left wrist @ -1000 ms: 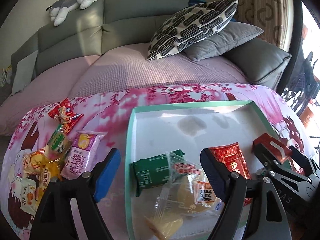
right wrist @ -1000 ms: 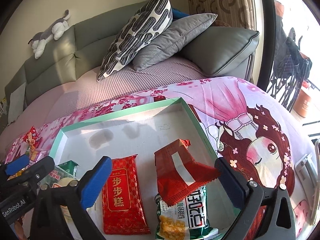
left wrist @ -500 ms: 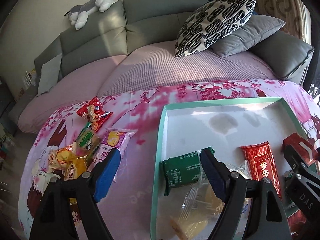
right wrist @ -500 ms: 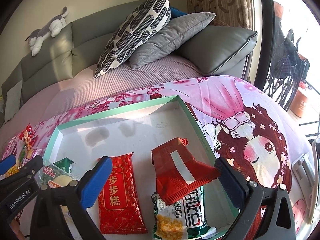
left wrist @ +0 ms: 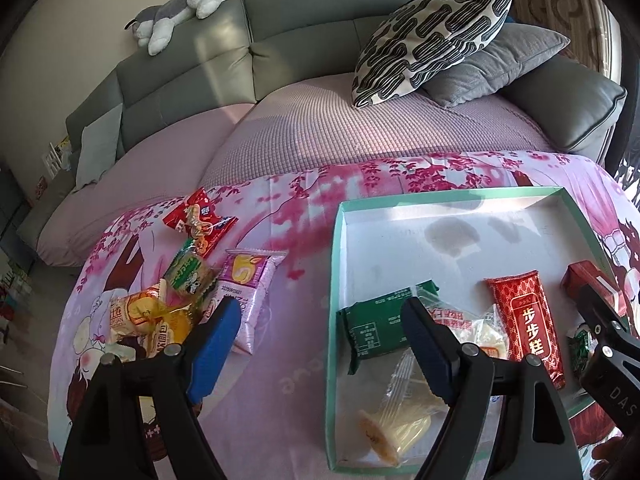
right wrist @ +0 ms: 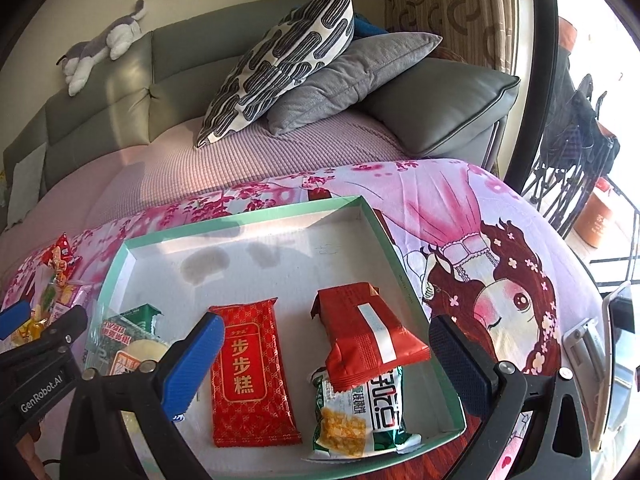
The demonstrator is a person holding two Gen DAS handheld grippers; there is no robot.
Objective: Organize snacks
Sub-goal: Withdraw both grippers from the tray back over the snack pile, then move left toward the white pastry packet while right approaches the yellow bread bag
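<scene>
A mint-rimmed white tray (left wrist: 335, 264) (right wrist: 384, 232) lies on a pink printed cloth. In it lie a green packet (left wrist: 376, 326), a clear-wrapped pastry (left wrist: 404, 412), a long red packet (left wrist: 526, 330) (right wrist: 250, 372), a red pouch (right wrist: 366, 338) and a green-white packet (right wrist: 360, 416). A loose pile of snacks (left wrist: 176, 300) lies left of the tray, with a pink packet (left wrist: 248, 292) and a red packet (left wrist: 198, 220). My left gripper (left wrist: 320, 344) is open and empty above the tray's left rim. My right gripper (right wrist: 324, 356) is open and empty above the tray's right half.
A grey sofa (left wrist: 280, 40) with a mauve cover stands behind, bearing a patterned pillow (left wrist: 432, 36), a grey cushion (right wrist: 352, 76) and a plush toy (left wrist: 176, 8). A metal chair frame (right wrist: 572, 152) stands at the right.
My left gripper has swung left and back, so the loose pile and the tray's left rim now sit between its fingers. My right gripper has shifted only slightly. Both stay open.
</scene>
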